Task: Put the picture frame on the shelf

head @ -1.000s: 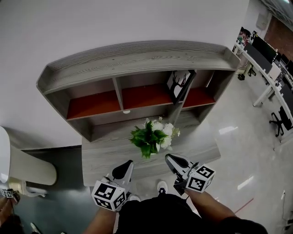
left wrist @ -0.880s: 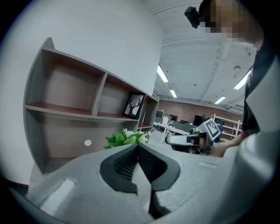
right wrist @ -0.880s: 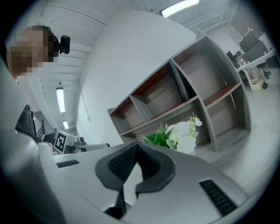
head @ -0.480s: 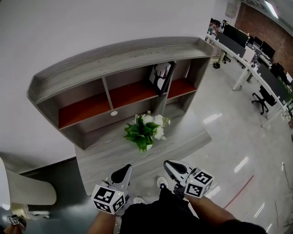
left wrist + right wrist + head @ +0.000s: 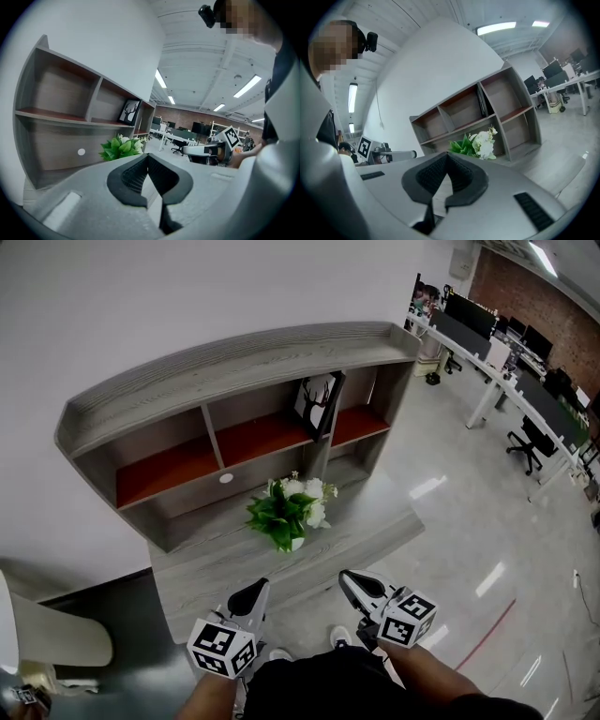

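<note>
The left gripper (image 5: pixel 251 594) and the right gripper (image 5: pixel 354 579) are held low in front of the person, well apart from the shelf (image 5: pixel 244 357). In each gripper view the jaws are seen brought together, with nothing gripped between them.

The shelf is a grey wood-grain unit set against a white wall (image 5: pixel 187 287). Its three compartments have red floors. A low grey platform (image 5: pixel 225 563) extends from its base, and a potted plant (image 5: pixel 284 510) with white flowers stands on it. The picture frame (image 5: pixel 317 404) is located inside the shelf, at the right end of the middle compartment, tilted against the divider. A glossy pale floor (image 5: pixel 459 512) runs to the right, where desks (image 5: pixel 497 352) with monitors and an office chair (image 5: pixel 527 442) are placed.

The head view alone shows the person's forearms. An antler motif on the picture frame (image 5: pixel 129 111) is shown in the left gripper view, together with the right gripper (image 5: pixel 206 150), ceiling strip lights and a brick wall at the far end. In the right gripper view the picture frame (image 5: pixel 482 103) is presented nearly edge-on, so its picture cannot be read.

A white curved object (image 5: pixel 47 615) at the left edge of the head view is cut off and cannot be identified.
</note>
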`<state>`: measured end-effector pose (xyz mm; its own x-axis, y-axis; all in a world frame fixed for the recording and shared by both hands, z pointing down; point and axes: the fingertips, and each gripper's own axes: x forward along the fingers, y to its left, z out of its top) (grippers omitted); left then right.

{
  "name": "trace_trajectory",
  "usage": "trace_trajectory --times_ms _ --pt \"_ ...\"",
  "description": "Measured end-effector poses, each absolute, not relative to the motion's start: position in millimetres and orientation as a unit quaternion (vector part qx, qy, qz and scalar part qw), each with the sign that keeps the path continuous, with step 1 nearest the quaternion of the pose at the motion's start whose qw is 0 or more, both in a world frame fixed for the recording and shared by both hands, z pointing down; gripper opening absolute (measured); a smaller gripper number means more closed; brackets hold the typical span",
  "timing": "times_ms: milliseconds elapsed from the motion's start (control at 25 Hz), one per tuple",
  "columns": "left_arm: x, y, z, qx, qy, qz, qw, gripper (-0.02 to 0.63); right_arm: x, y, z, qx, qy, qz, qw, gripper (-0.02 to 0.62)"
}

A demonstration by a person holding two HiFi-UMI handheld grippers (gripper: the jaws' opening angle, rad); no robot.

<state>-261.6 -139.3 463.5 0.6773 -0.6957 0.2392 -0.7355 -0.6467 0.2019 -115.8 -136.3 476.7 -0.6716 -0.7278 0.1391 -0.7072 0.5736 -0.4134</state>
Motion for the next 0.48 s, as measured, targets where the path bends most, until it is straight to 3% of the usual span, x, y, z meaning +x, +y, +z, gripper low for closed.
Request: trace_trajectory --times_ms 480 --pt "-235.5 -148.0 457.9 0.899 -0.411 0.06 0.14 0.009 -99.4 -149.9 471.7 -0.377 0.903 -0.209 0.007 0.014"
